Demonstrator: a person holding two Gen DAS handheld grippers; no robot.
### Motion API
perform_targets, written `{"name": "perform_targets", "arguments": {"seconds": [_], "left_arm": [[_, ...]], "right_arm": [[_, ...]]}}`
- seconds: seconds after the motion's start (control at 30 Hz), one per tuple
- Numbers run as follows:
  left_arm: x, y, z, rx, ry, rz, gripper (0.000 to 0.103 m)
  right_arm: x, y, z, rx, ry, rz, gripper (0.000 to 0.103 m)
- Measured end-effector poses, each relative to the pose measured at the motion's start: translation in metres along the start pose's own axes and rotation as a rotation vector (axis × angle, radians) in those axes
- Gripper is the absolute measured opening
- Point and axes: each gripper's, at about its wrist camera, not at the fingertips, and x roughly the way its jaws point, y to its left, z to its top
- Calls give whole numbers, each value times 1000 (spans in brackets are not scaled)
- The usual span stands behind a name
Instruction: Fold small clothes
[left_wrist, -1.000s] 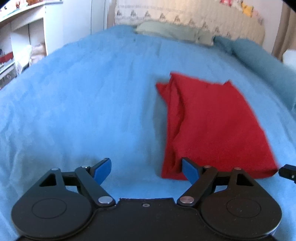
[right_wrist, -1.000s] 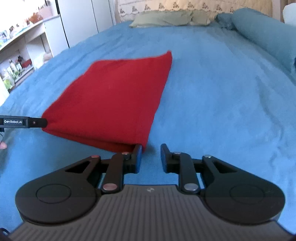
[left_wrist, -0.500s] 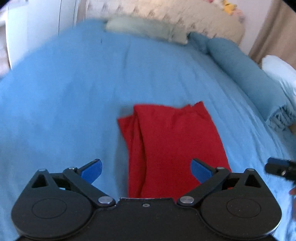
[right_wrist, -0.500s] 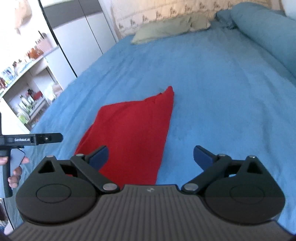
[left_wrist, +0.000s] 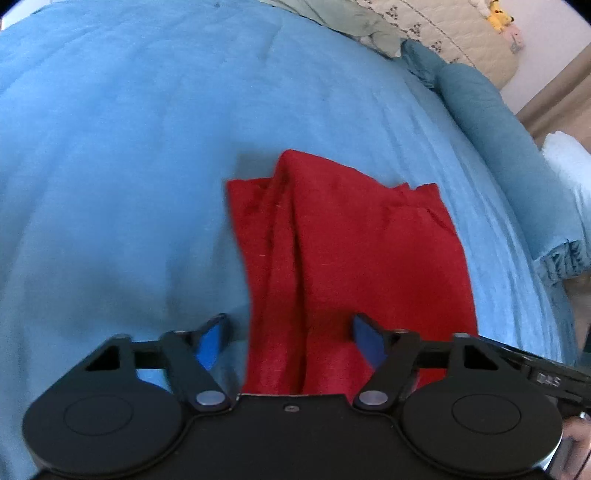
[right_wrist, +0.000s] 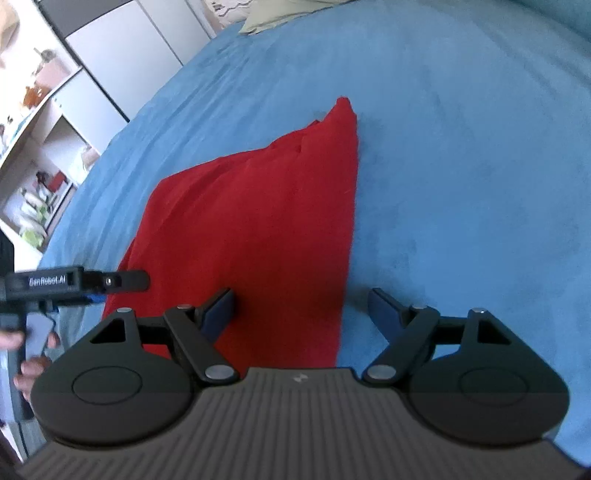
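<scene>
Both hand-held grippers, left hand-held gripper and right hand-held gripper, are hovering spread above the folded red garment, apparently awaiting the next fold's edge grasp.

One folded red garment, one blue bedspread, two tongs, both spread wide, one green pillow

"GenRobot.AI" in white — printed on the side of the left tongs' black body, right wrist view. Left wrist view: a marking on the right tongs' body — too blurred to read.
</scene>
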Motion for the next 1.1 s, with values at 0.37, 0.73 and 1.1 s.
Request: {"name": "perform_targets", "arguments": {"seconds": [0.37,0.73,1.1], "left_arm": [[-39,-59,-2,81,-56,3,26],[-103,-170,-107,254,-157,-49,26],[-41,-203,-191,271,-74,70,28]], "right_arm": [[-48,29,9,-133,-63,6,40],[-220,3,-48,-239,-135,-22,39],[-206,-82,-152,-160,-78,-128,39]]}}
